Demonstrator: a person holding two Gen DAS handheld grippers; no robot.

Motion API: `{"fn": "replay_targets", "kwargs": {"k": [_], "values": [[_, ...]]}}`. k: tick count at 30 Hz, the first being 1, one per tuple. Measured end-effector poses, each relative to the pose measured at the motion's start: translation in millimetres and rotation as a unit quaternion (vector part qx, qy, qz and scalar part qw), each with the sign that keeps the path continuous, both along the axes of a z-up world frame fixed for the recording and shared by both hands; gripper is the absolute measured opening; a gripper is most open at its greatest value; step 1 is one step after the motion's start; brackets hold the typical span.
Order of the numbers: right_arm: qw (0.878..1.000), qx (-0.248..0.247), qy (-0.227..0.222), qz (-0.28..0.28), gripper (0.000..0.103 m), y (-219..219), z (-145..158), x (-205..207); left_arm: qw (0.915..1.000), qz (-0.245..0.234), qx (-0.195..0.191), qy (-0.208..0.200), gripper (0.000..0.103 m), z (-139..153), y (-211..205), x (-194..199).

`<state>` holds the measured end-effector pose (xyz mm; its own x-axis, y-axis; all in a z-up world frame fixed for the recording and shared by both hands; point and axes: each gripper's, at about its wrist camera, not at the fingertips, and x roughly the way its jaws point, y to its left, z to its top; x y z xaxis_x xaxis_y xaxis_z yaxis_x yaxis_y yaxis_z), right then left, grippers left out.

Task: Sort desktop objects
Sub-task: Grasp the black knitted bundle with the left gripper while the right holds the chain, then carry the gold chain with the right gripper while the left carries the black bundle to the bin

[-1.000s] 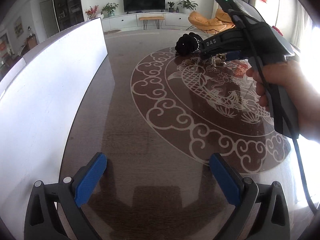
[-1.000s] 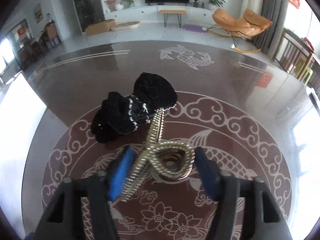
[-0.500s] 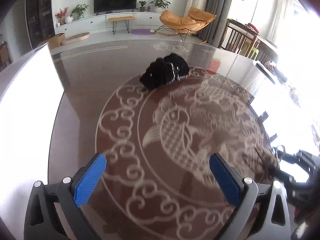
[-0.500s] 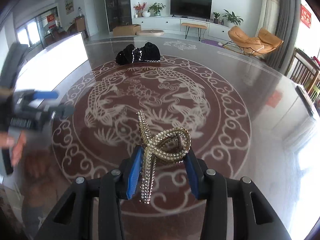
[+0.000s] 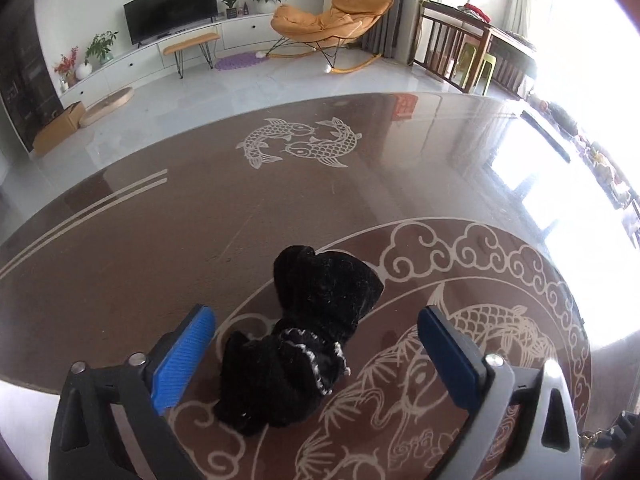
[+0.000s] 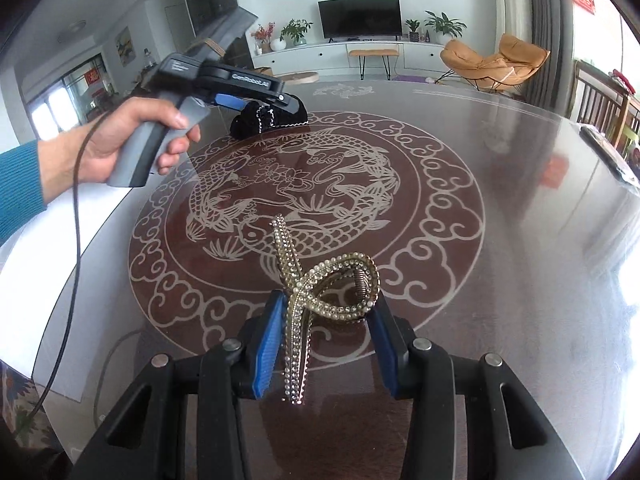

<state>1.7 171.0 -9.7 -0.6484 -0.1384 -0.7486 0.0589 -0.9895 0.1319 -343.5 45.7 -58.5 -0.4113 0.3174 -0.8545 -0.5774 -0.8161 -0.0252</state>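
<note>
A black velvet hair tie with a small white trim (image 5: pixel 312 340) lies on the brown patterned table (image 5: pixel 160 240). My left gripper (image 5: pixel 316 344) is open, its blue pads on either side of the hair tie and just above it. In the right wrist view the hair tie (image 6: pixel 268 118) lies at the far side of the table, partly hidden by the left gripper's body. My right gripper (image 6: pixel 326 320) is shut on a gold rhinestone hair clip (image 6: pixel 320 292), held low over the table's near side.
A white panel (image 6: pixel 36 240) borders the table's left edge. A dark flat object (image 6: pixel 608 152) lies at the table's right edge. A TV, bench and orange chair stand in the room behind.
My left gripper has moved across the table to the black hair tie and now straddles it. My right gripper has drawn back toward the near side with the clip.
</note>
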Motion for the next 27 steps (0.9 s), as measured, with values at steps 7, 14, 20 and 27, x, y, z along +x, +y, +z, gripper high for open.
{"fn": "replay_targets", "kwargs": {"k": [7, 14, 20, 27], "values": [[1.000, 0.003, -0.006, -0.008, 0.044, -2, 2, -4, 0.9981, 0.052, 0.013, 0.030, 0.035, -10, -30, 54], [1.000, -0.006, -0.012, 0.000, 0.044, -3, 3, 38, 0.9925, 0.115, 0.023, 0.036, 0.035, -14, -107, 229], [0.999, 0.009, -0.019, 0.043, 0.089, -4, 6, 54, 0.9903, 0.127, 0.037, 0.043, 0.065, -18, -139, 290], [0.993, 0.080, -0.032, 0.083, 0.096, -9, 8, -24, 0.9929, 0.112, 0.004, 0.037, 0.074, -20, -132, 284]]}}
